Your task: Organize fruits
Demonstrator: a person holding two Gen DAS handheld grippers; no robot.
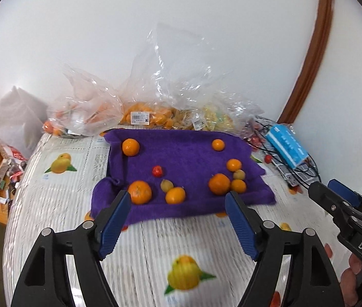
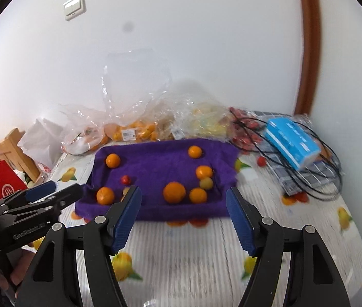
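Note:
A purple towel (image 1: 188, 153) (image 2: 160, 158) lies on the table with loose fruit on it: several oranges, such as one at front left (image 1: 140, 192) (image 2: 105, 195) and a large one at front right (image 1: 218, 184) (image 2: 174, 192), a small red fruit (image 1: 157, 171) (image 2: 125, 179), and small yellow-green fruits (image 1: 166, 185) (image 2: 206, 183). My left gripper (image 1: 179, 198) is open and empty, just short of the towel's near edge. My right gripper (image 2: 183, 195) is open and empty, also before the towel's near edge. Each gripper shows at the side of the other's view.
Clear plastic bags of fruit (image 1: 145, 116) (image 2: 134, 130) stand behind the towel against the white wall. A blue tissue pack (image 1: 287, 145) (image 2: 293, 138) and black cables (image 2: 329, 179) lie at the right. A fruit-print tablecloth (image 1: 155, 250) covers the table. Clutter sits left of the table.

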